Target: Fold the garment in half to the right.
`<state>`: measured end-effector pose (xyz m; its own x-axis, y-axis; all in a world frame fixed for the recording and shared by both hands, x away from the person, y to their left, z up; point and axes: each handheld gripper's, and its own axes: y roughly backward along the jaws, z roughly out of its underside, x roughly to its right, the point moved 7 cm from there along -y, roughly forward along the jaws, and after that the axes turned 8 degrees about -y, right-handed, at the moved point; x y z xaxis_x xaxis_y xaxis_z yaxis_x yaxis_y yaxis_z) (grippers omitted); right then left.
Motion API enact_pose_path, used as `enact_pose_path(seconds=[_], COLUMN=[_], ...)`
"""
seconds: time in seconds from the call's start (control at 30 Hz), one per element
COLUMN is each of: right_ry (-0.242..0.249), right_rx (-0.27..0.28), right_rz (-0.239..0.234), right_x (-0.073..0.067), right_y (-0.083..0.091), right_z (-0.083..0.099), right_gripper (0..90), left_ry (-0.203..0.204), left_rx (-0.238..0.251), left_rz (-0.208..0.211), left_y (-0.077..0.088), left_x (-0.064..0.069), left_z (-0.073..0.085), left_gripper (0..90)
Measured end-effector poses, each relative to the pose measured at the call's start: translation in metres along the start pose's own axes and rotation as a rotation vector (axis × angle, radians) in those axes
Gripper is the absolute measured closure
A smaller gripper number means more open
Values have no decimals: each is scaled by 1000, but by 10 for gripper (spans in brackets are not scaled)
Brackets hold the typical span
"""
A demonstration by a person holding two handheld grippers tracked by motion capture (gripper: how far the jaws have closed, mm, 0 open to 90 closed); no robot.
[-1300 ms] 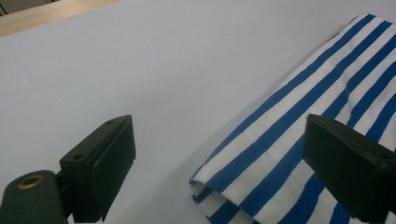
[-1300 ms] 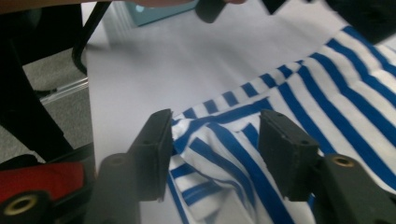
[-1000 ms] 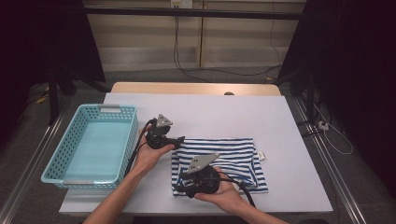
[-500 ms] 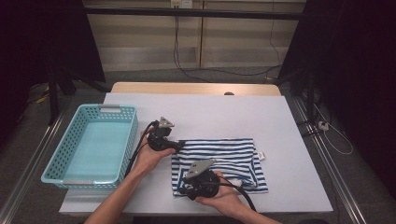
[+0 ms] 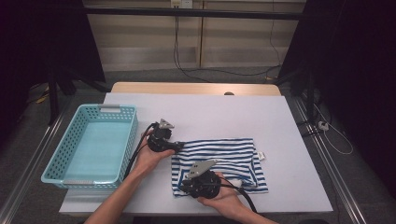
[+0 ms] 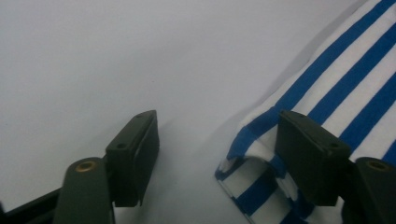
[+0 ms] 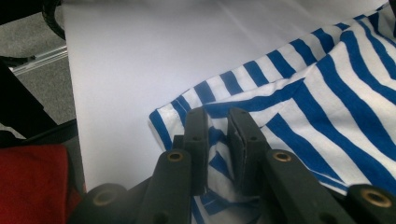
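Right gripper [image 7: 217,154] just closing, pinching near-left corner of striped shirt [image 5: 233,156]; left gripper [image 6: 219,154] open astride far-left corner. Long axis left-right on desk [image 5: 280,121].

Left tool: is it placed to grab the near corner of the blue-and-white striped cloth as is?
Probably yes. The left tool stands open on the white table, the blue-and-white striped cloth corner between its jaws, one pad on fabric, nothing blocking.
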<state>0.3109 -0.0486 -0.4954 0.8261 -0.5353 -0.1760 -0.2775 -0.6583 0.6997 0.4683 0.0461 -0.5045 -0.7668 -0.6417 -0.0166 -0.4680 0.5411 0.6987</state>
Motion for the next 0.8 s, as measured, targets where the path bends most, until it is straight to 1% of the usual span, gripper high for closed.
enact_pose_path(seconds=[0.03,0.07,0.1,0.13,0.17,0.2,0.23,0.27,0.3,0.33,0.37,0.4,0.43,0.47,0.5,0.53,0.57,0.6,0.63,0.67,0.7,0.73,0.77,0.8], right_ry=[-16,-17,-24,-40,-42,-42,-46,-36,-47,-64,-50,-67,-59,-54,-57,-52,-36,-42,-29,-46,-41,-42,-38,-36], right_rx=[-2,-2,0,6,7,13,17,21,26,27,21,15,14,7,9,11,3,-1,5,-2,7,3,10,5], right_rz=[2,3,-1,-10,-11,-10,-10,-6,-4,-16,-14,-31,-26,-15,-28,-35,-29,-22,-29,-22,-24,-19,-28,-17], right_x=[0,0,0,-1,0,0,-1,0,0,-2,-1,-4,-3,-3,-5,-6,-6,-7,-7,-9,-9,-10,-12,-12], right_y=[0,0,1,2,3,4,5,7,8,8,8,7,6,4,2,0,-2,-2,-4,-4,-5,-6,-7,-8], right_z=[0,0,0,-1,-1,-1,-2,-2,-2,-3,-2,-1,-1,-1,-1,-1,-1,0,-1,0,-1,-2,-3,-3], right_gripper=[767,737,707,674,654,635,609,582,569,558,535,523,522,520,508,498,487,479,469,464,461,460,458,454], left_ry=[0,-43,-37,-33,-43,-49,-45,-46,-36,-36,-6,8,29,35,44,50,48,46,47,49,49,49,53,61], left_rx=[0,-5,-11,-3,-4,3,3,-6,4,4,9,21,25,37,46,43,42,43,41,43,43,41,56,55], left_rz=[0,19,10,43,62,68,70,71,80,80,72,65,65,60,59,62,58,58,63,63,63,62,94,79], left_y=[0,0,2,3,4,3,3,3,2,2,1,1,1,1,1,2,2,2,3,3,3,3,2,1], left_x=[0,1,4,7,8,10,11,11,11,11,7,6,5,4,3,3,2,2,2,2,2,2,2,2], left_z=[0,0,0,0,0,0,-1,-1,-2,-2,-3,-4,-4,-5,-6,-6,-6,-6,-6,-6,-6,-6,-6,-6], left_gripper=[347,371,405,529,654,740,825,858,866,869,870,871,871,872,872,872,872,872,872,873,872,872,872,872])
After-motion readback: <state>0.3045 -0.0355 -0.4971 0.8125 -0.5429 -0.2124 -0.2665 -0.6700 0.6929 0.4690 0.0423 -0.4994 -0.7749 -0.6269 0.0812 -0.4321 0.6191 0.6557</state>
